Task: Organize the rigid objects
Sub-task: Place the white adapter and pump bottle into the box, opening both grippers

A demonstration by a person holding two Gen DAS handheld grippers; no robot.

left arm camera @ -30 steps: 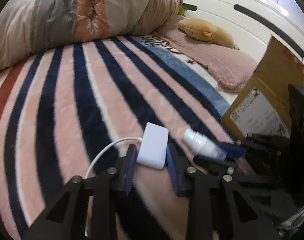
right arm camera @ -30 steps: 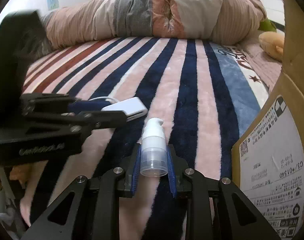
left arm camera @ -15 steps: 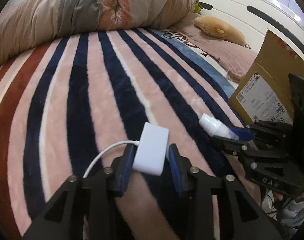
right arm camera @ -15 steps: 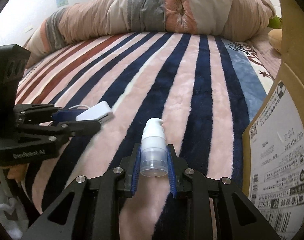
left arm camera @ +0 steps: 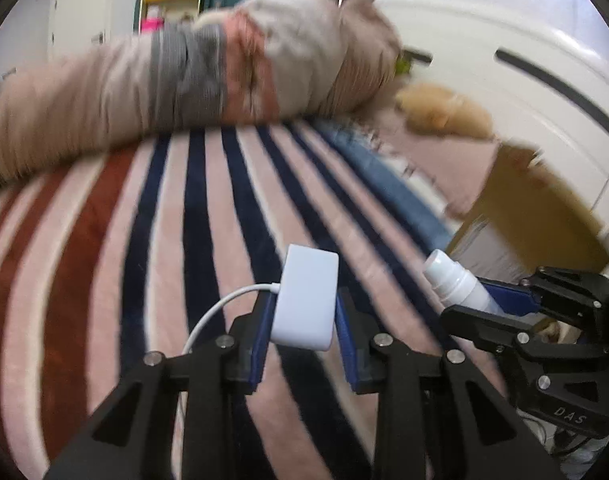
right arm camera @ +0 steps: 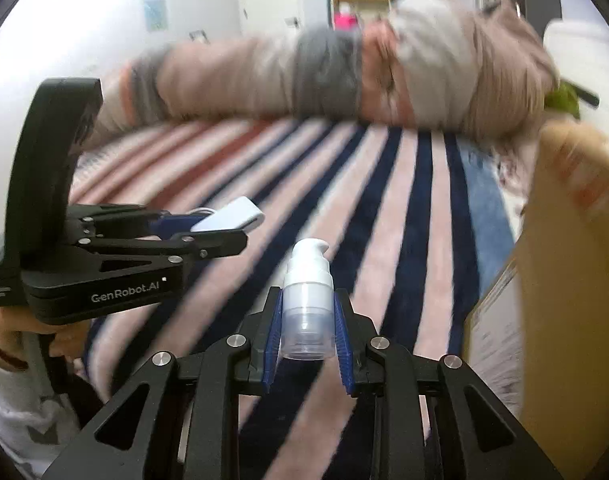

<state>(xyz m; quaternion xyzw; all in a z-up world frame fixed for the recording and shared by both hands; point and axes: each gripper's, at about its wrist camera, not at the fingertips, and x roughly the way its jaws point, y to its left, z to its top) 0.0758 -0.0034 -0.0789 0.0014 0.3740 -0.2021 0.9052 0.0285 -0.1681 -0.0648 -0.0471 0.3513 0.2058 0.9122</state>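
My left gripper (left arm camera: 303, 322) is shut on a white adapter block (left arm camera: 306, 298) with a white cable (left arm camera: 220, 306) curling off to its left, held above the striped blanket. It also shows in the right wrist view (right arm camera: 232, 216), at the left. My right gripper (right arm camera: 307, 330) is shut on a small white pump bottle (right arm camera: 307, 300) with a clear cap, held upright above the blanket. The bottle also shows in the left wrist view (left arm camera: 456, 282), at the right, just beside the adapter.
A striped plush blanket (left arm camera: 164, 240) covers the bed. A rolled quilt (left arm camera: 176, 92) lies along the back. A cardboard box (right arm camera: 564, 280) stands close on the right, also in the left wrist view (left arm camera: 532, 208). A tan plush toy (left arm camera: 444, 116) lies by the white headboard.
Both grippers have lifted away from the blanket with their objects still held. The views have tilted up and now show the room behind the quilt, with motion blur.
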